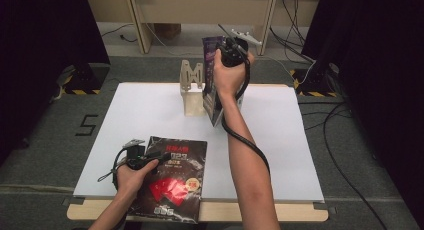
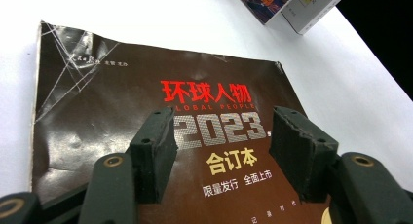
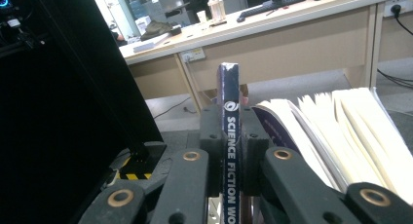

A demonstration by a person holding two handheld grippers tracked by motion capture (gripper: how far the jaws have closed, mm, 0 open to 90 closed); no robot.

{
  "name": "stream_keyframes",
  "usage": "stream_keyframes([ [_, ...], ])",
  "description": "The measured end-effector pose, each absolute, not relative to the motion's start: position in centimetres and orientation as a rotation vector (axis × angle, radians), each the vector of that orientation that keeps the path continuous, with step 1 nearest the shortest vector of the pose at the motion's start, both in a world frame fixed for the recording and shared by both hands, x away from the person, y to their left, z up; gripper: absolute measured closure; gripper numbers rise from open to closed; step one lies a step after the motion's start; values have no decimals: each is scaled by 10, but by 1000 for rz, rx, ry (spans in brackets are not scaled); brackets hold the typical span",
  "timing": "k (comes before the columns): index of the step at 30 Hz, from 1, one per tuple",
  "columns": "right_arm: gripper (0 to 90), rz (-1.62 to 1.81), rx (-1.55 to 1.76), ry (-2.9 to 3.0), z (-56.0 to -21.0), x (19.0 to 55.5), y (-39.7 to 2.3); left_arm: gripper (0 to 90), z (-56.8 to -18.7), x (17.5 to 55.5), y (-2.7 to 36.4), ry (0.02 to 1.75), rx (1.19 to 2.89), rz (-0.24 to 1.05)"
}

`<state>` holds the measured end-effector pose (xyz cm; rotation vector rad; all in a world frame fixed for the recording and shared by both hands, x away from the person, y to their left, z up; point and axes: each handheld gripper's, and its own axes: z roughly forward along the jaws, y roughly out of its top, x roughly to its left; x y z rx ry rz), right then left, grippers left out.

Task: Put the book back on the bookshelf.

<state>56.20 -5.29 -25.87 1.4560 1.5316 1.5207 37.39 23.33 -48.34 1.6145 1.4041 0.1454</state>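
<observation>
Bare forearms; black right gripper (image 1: 235,46) with brass screws, black cable.

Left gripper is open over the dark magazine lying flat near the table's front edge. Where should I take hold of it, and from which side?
Probably the near edge. The magazine lies flat on the table, so its face offers nothing to pinch, but its near end overhangs the table's front edge. Bring the open left gripper in level from the person's side, one pad above and one below that overhang, then close.

Lay flat at the table's (image 1: 280,140) near left edge: a magazine (image 1: 172,182). Stood upright behind it, mid-table: a book (image 1: 212,90), just right of a stand (image 1: 191,90).
</observation>
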Motion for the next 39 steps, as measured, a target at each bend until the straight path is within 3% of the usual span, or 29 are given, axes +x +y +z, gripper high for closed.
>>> stream_keyframes([
  [18, 843, 1509, 1445, 1544, -251, 567, -47, 416, -481, 373, 231, 1397, 1617, 142],
  [39, 842, 1509, 1482, 1521, -267, 581, -46, 416, -483, 374, 231, 1385, 1625, 147],
])
